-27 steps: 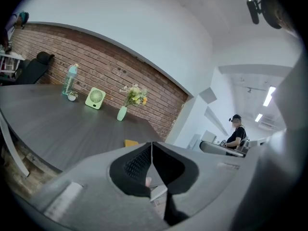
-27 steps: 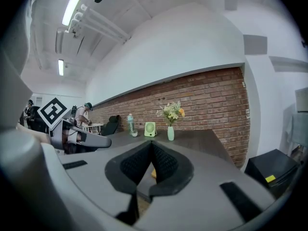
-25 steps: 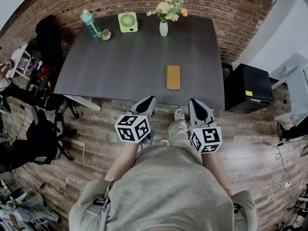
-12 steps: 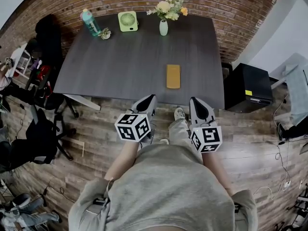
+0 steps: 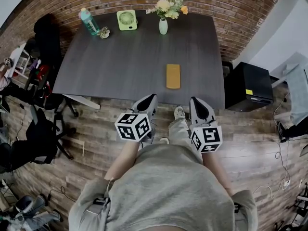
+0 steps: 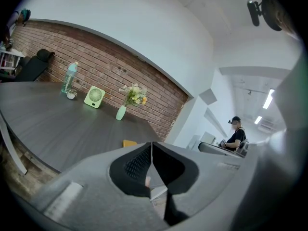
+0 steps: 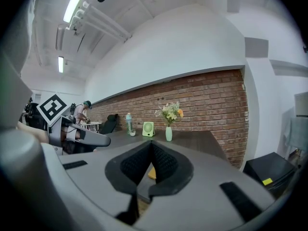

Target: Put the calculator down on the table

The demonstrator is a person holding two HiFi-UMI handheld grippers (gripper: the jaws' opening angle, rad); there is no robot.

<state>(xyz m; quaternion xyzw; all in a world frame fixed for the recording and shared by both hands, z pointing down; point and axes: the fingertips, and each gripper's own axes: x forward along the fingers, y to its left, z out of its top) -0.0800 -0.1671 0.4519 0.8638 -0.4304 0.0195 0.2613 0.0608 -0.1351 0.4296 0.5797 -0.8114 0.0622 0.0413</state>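
Calculator (image 5: 173,76) lies flat on the surface (image 5: 120,57), around 6 o'clock of it near the front edge, with nothing touching it. The put-down looks done (task seems at its end). The next move calls for little: just keep clear of it.

Left tongs (image 5: 148,102) and right tongs (image 5: 197,105) are both closed tip to tip and hold nothing. They hang off the surface's front edge, at 7 and 5 o'clock of the calculator, apart from it.

Only the head view gives the layout: bottle (image 5: 89,22) at 11, fan (image 5: 127,19) and vase (image 5: 163,27) toward 12. Only the left gripper view shows a person (image 6: 236,136) standing far off at 3 o'clock. The right gripper view shows the left tongs at 9 o'clock.
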